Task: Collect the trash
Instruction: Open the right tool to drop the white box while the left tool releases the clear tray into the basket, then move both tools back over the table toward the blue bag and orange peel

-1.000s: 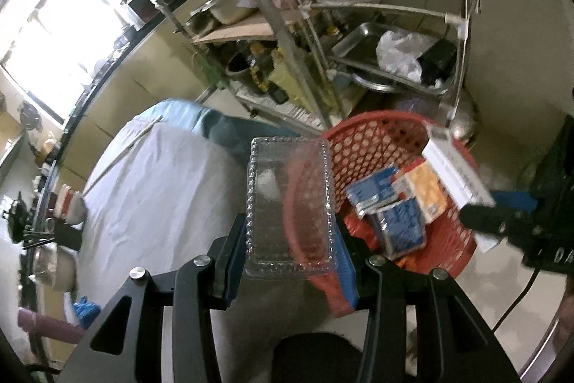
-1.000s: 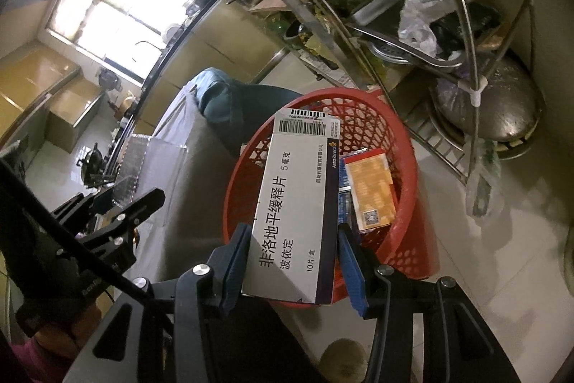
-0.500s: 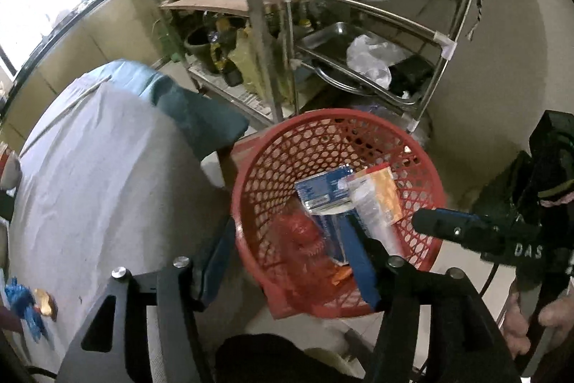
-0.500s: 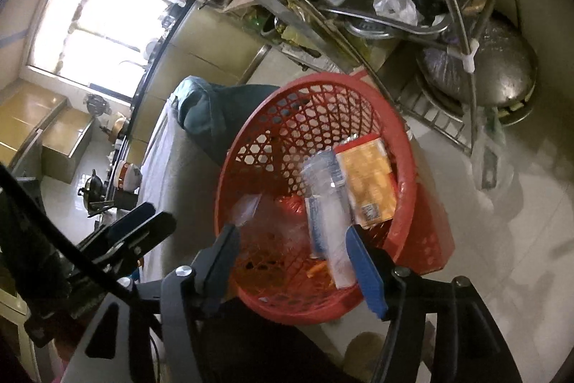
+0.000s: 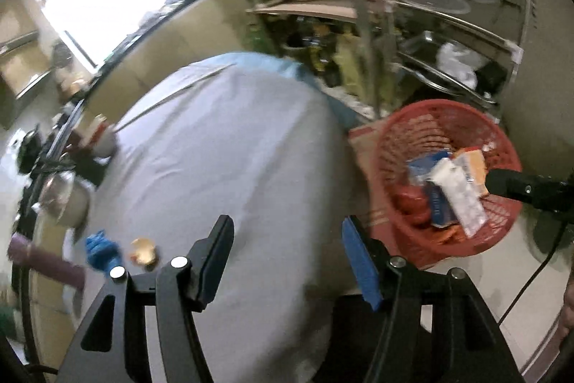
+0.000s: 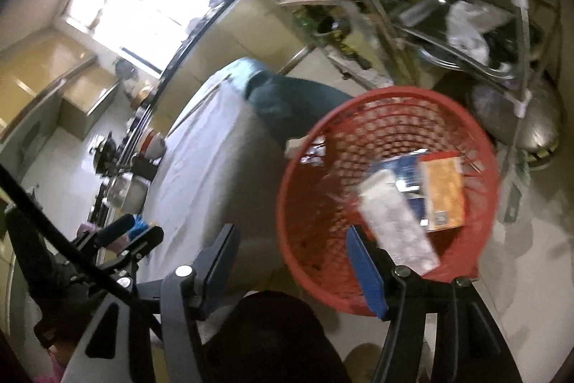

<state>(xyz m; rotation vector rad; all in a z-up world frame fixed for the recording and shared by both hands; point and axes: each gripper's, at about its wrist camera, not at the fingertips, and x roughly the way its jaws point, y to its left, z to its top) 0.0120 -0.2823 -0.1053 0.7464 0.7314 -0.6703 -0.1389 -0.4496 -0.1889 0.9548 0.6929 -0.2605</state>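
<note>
A: Left wrist view first. What does the left gripper (image 5: 287, 257) have?

B: Nothing. Its jaws have just been opening and now stand apart, released, over the grey-sheeted worktop (image 5: 222, 146). A crumpled blue scrap (image 5: 101, 250) and a small orange-tan scrap (image 5: 143, 251) lie on the sheet just left of the left finger.

A: And the trash?

B: It sits in the red basket (image 5: 401, 131) on the floor, right of the worktop. A white box (image 5: 457, 194) lies on top, its long axis running from upper left to lower right, lower end near the basket's near wall. An orange box (image 5: 474, 164) and a blue box (image 5: 421, 166) lie beside and under it. The tip of the right gripper (image 5: 516, 185) reaches in over the basket's right rim.

A: Right wrist view?

B: The right gripper (image 6: 292, 261) is released too, jaws just opened, nothing between them. Its right finger is in front of the basket's (image 6: 305, 153) near rim. The white box (image 6: 394, 221) lies slanted inside, long axis again upper left to lower right. The orange box (image 6: 443, 192) lies beside it, long side roughly upright in the picture, over the blue box (image 6: 398, 167).

A: Anything else?

B: The left gripper (image 6: 140, 236) shows at lower left over the worktop (image 6: 208, 174), and a metal rack (image 6: 466, 9) stands behind the basket. The picture is blurred
</note>
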